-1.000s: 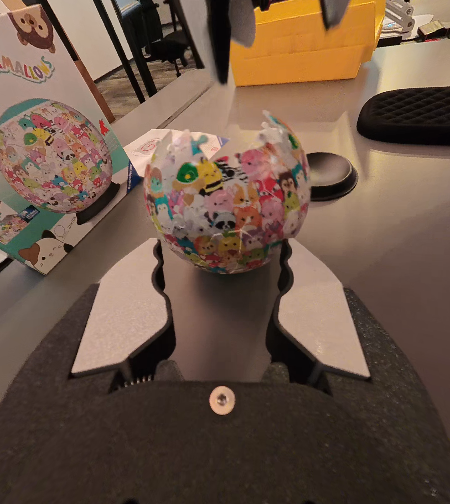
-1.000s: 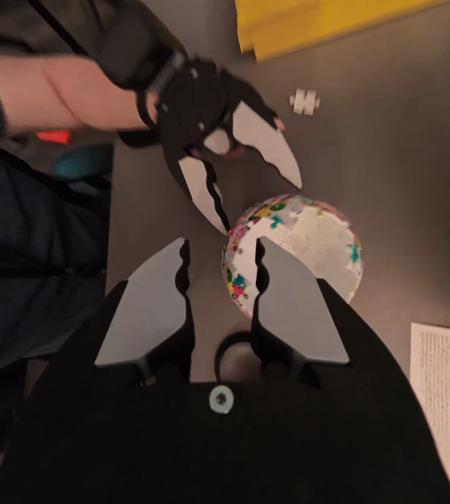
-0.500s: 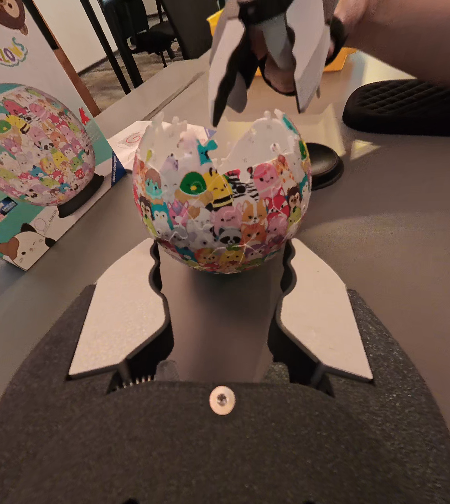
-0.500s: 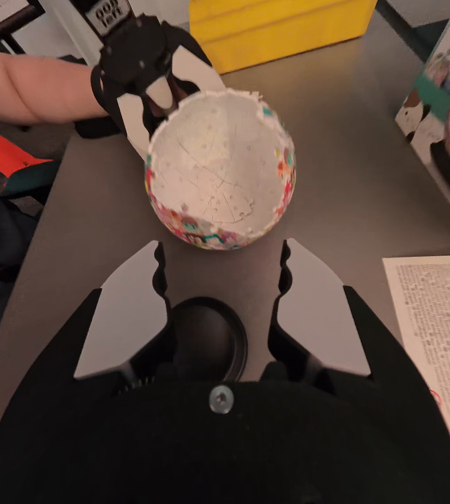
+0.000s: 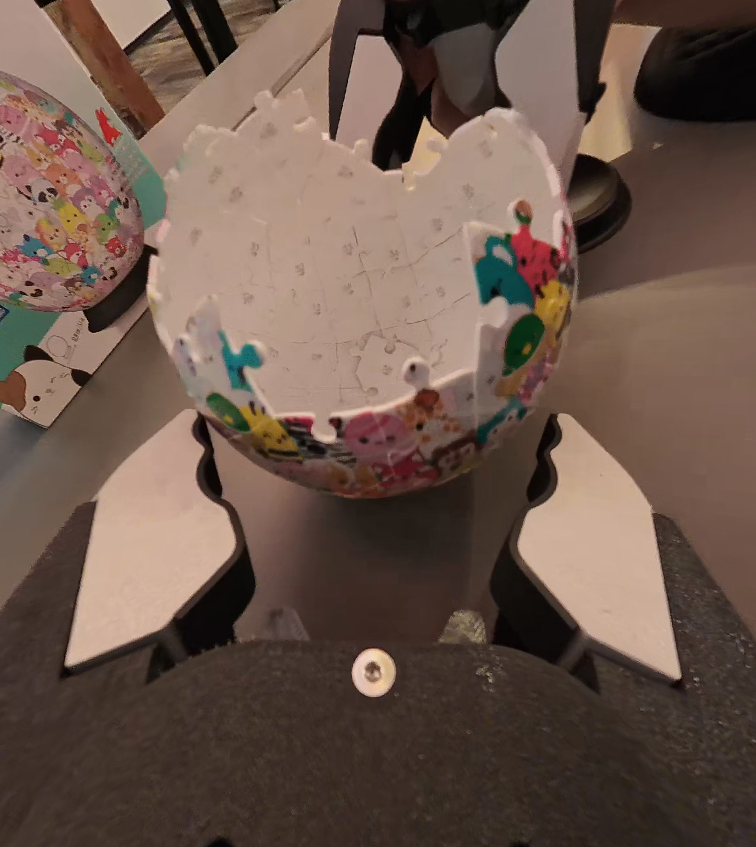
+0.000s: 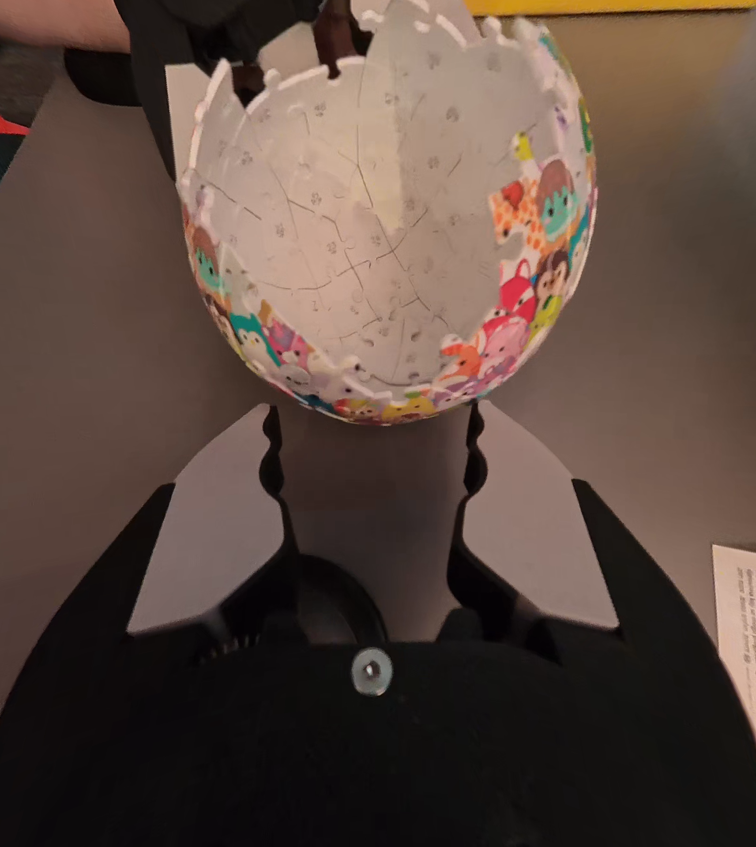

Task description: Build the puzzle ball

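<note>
The puzzle ball (image 5: 367,284) sits mid-surface as a jagged, open-topped shell, roughly half built; the upper pieces are still missing. The left gripper (image 5: 373,458) and right gripper (image 6: 371,440) flank it, fingers apart, holding nothing.

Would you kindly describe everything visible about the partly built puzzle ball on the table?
The puzzle ball is an unfinished hollow shell of interlocked curved pieces, colourful cartoon animals outside, plain white inside. Its jagged rim of tabs and notches faces up, leaving the top open. It rests on its rounded base on the grey table. The open left gripper and open right gripper flank it on opposite sides; whether their tips touch it is unclear.
</note>
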Action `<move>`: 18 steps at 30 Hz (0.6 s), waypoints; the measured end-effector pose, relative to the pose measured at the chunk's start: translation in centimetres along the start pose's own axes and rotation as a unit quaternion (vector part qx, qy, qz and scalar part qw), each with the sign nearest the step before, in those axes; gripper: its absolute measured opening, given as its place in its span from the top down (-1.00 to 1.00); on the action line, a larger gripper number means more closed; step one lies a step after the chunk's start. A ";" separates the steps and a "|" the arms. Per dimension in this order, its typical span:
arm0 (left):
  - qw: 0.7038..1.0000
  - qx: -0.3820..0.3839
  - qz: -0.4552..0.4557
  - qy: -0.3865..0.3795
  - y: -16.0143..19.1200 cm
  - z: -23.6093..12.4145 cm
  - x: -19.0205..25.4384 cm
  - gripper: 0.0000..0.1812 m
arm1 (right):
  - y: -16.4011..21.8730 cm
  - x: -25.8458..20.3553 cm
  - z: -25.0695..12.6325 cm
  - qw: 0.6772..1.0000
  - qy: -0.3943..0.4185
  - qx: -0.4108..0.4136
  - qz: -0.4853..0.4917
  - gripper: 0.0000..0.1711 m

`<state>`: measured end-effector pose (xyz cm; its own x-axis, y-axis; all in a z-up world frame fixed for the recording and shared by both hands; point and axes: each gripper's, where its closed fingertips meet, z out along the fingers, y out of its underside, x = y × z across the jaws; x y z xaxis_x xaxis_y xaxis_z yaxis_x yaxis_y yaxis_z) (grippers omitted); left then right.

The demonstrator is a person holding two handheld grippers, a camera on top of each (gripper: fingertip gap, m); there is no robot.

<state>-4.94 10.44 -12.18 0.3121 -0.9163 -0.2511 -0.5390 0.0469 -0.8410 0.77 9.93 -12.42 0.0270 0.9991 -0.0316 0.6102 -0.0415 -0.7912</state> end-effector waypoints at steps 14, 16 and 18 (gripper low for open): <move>0.999 -0.001 0.031 -0.011 -0.2 0.8 -0.5 -0.52 | 0.5 -0.2 0.7 1.000 0.021 -0.012 0.008 0.16; 0.998 0.003 0.067 -0.021 -0.4 0.5 -0.3 -0.52 | 0.8 -0.6 1.0 0.999 0.023 -0.022 0.000 0.16; 0.994 -0.002 0.102 -0.026 -0.4 0.1 0.0 -0.52 | 0.9 -1.0 1.2 0.999 0.019 -0.026 -0.005 0.16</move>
<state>-4.67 10.43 -11.92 0.2371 -0.8658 -0.4406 -0.5986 0.2270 -0.7682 0.31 8.85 -13.84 0.0504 0.9987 0.0008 0.6511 -0.0322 -0.7583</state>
